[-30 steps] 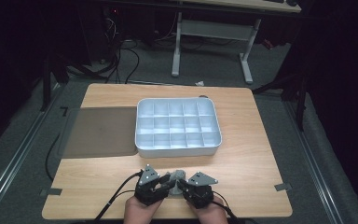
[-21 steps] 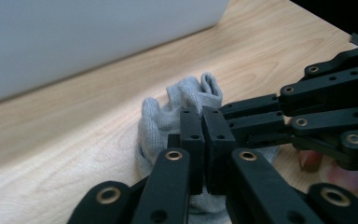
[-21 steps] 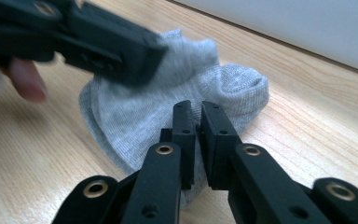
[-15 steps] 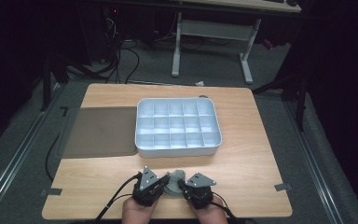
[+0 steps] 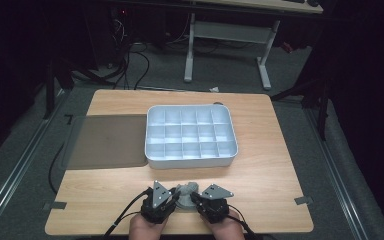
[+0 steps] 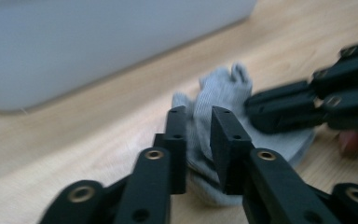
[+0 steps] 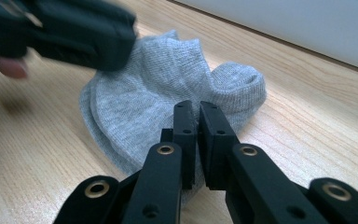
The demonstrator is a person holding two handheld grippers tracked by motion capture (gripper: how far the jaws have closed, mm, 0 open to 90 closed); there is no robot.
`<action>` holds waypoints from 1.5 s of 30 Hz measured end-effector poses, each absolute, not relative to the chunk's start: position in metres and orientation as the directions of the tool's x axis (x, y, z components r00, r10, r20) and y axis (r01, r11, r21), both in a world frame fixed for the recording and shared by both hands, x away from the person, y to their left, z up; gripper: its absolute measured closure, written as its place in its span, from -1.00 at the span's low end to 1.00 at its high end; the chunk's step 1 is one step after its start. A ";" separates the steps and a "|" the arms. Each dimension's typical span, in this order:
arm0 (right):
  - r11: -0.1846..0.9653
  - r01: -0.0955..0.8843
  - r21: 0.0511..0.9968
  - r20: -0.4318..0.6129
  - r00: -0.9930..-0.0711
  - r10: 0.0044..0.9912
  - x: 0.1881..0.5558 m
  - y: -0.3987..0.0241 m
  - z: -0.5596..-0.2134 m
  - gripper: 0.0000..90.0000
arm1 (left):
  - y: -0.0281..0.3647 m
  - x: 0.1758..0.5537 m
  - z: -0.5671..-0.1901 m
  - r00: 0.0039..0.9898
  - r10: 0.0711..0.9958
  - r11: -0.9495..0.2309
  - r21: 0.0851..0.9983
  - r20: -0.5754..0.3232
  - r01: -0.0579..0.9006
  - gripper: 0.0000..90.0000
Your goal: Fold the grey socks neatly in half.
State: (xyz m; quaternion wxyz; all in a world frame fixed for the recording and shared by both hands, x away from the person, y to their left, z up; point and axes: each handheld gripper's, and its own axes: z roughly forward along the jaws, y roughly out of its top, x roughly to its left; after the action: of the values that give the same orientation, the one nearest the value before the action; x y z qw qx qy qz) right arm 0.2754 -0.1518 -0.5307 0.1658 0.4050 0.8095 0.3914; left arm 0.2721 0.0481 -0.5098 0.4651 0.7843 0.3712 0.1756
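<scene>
The white compartment tray (image 5: 191, 136) at the table's (image 5: 275, 165) centre holds nothing visible, while at six o'clock the grey sock (image 5: 185, 196) lies half hidden between the left gripper (image 6: 198, 140), jaws just reopened loosely around it, and the right gripper (image 7: 199, 135), pinching its fabric.

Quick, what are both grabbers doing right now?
Left gripper: jaws around the grey sock, just reopened a little, not squeezing.
Right gripper: shut on the sock.
</scene>
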 end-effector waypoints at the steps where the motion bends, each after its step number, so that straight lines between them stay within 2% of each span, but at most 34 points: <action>1: 0.365 0.528 0.767 0.051 -0.616 0.786 0.275 -0.152 -0.531 0.91 | 0.045 0.270 -0.507 0.675 0.734 -0.290 0.865 -0.074 0.410 0.81; 4: 0.364 0.531 0.766 0.053 -0.616 0.786 0.275 -0.152 -0.531 0.92 | 0.033 0.268 -0.508 0.708 0.704 -0.334 0.854 -0.055 0.399 0.95; 12: 0.357 0.532 0.768 0.066 -0.620 0.782 0.276 -0.153 -0.531 0.88 | 0.037 0.280 -0.530 0.666 0.745 -0.370 0.807 -0.037 0.460 1.00; 15: 0.330 0.539 0.775 0.095 -0.615 0.782 0.277 -0.157 -0.527 0.61 | 0.037 0.281 -0.530 0.665 0.746 -0.370 0.805 -0.042 0.465 1.00; 19: 0.274 0.550 0.789 0.129 -0.585 0.801 0.271 -0.163 -0.519 0.38 | 0.036 0.281 -0.531 0.662 0.748 -0.367 0.806 -0.040 0.464 1.00; 23: 0.246 0.599 0.762 0.178 -0.559 0.810 0.273 -0.166 -0.524 0.22 | 0.036 0.280 -0.531 0.662 0.748 -0.369 0.804 -0.040 0.466 1.00; 26: 0.239 0.627 0.742 0.205 -0.551 0.809 0.276 -0.165 -0.529 0.20 | 0.037 0.280 -0.532 0.663 0.747 -0.364 0.802 -0.052 0.473 1.00; 30: 0.234 0.650 0.723 0.237 -0.552 0.800 0.277 -0.164 -0.532 0.21 | 0.039 0.280 -0.532 0.662 0.747 -0.359 0.803 -0.059 0.477 1.00; 34: 0.224 0.660 0.717 0.256 -0.548 0.796 0.277 -0.161 -0.532 0.35 | 0.038 0.278 -0.532 0.665 0.746 -0.371 0.801 -0.044 0.469 1.00; 36: 0.227 0.664 0.713 0.263 -0.552 0.791 0.277 -0.161 -0.532 0.46 | 0.038 0.277 -0.532 0.665 0.746 -0.377 0.803 -0.033 0.462 1.00; 40: 0.244 0.646 0.723 0.252 -0.576 0.778 0.276 -0.161 -0.532 0.81 | 0.037 0.277 -0.531 0.670 0.742 -0.393 0.799 -0.016 0.455 1.00; 45: 0.254 0.628 0.735 0.232 -0.586 0.776 0.275 -0.160 -0.531 0.83 | 0.032 0.276 -0.526 0.672 0.740 -0.416 0.792 0.010 0.447 1.00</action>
State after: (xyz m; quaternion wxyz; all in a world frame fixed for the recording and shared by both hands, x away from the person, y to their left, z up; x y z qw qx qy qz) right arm 0.2748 -0.1601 -0.5309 0.0888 0.4461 0.7870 0.4169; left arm 0.2764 0.0318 -0.5261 0.4017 0.8215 0.3613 0.1827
